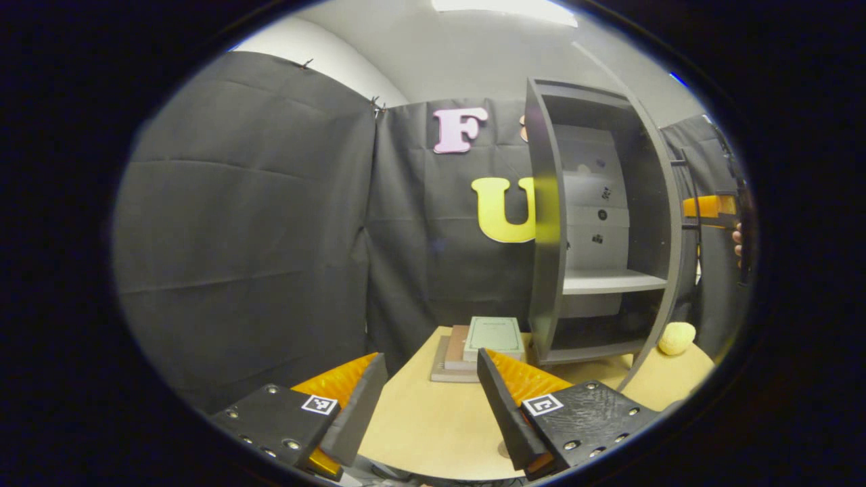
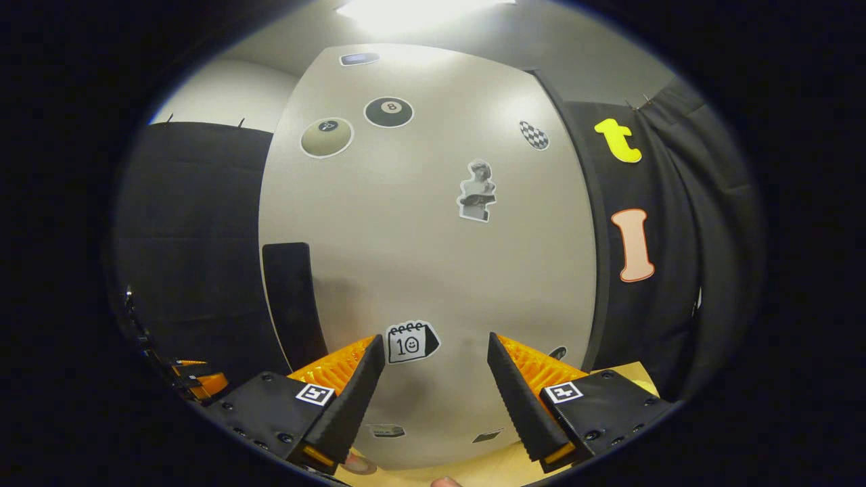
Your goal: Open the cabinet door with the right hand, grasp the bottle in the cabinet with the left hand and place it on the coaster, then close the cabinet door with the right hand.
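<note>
The dark grey cabinet stands on the table at the right, its inside facing my left gripper, which is open and well short of it. The middle shelf looks bare, and the lower compartment is too dark to tell what it holds. In the right gripper view the pale cabinet door with several stickers is close ahead, with its black handle to the left. My right gripper is open in front of the door, touching nothing. A small round disc, perhaps the coaster, peeks out under the door.
A stack of books lies on the light wooden table just left of the cabinet. A yellow soft lump sits by the cabinet's right foot. The other gripper and a hand show beyond the cabinet.
</note>
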Demonstrator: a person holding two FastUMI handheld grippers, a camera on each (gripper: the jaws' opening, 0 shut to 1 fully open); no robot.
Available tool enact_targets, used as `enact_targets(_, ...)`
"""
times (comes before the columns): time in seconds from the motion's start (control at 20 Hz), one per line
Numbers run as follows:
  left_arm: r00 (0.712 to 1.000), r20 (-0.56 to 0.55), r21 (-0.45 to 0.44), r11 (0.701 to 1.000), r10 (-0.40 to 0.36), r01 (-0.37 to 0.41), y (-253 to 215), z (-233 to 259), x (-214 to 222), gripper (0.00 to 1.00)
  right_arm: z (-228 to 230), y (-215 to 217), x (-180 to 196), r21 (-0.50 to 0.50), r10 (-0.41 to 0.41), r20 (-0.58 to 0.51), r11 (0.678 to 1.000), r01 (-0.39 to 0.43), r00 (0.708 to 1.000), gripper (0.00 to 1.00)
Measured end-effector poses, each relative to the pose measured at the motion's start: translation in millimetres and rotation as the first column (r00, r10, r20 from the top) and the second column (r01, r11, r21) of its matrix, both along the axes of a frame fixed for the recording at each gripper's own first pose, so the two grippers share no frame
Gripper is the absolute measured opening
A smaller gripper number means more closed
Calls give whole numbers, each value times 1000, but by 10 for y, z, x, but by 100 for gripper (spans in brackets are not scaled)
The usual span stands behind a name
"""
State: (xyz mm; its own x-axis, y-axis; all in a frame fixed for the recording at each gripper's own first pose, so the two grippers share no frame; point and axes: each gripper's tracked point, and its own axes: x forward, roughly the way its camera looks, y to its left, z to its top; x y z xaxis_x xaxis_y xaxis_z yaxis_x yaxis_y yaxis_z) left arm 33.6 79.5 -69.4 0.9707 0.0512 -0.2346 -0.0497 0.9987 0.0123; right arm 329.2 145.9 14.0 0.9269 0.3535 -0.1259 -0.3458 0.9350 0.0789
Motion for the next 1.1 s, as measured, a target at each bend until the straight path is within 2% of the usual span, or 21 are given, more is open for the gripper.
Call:
enact_targets(0.2, 1000, -6, -1, 1000, 23, -23, 115, -57, -39, 81, -93, 100, 256, -29, -57, 16, 998, 58, 998, 97)
enact_targets(0.35, 999, -9, -1, 999, 35, -35, 207, -64, -74, 81, -156, 211, 408, -32, -70, 8, 997, 70, 998, 97)
enact_targets(0.6, 999, -21, -17, 999, 38, -39, 286, -119, -78, 81, -177, 268, 687, 9, -111, 8, 994, 111, 994, 96)
enact_targets(0.65, 999, -23, -19, 999, 36, -36, 290, -128, -63, 83, -190, 282, 749, 22, -119, 2, 993, 119, 993, 96)
enact_targets(0.7, 999, -24, -21, 999, 32, -33, 278, -113, -84, 81, -207, 290, 776, 37, -128, -7, 991, 128, 992, 96)
enact_targets(0.85, 1000, -24, -24, 1000, 19, -20, 283, -117, -78, 82, -248, 298, 848, 75, -156, -27, 985, 157, 987, 97)
enact_targets(1.1, 999, -37, -36, 999, 10, -11, 272, -129, -70, 81, -284, 343, 997, 84, -206, -22, 975, 207, 978, 96)
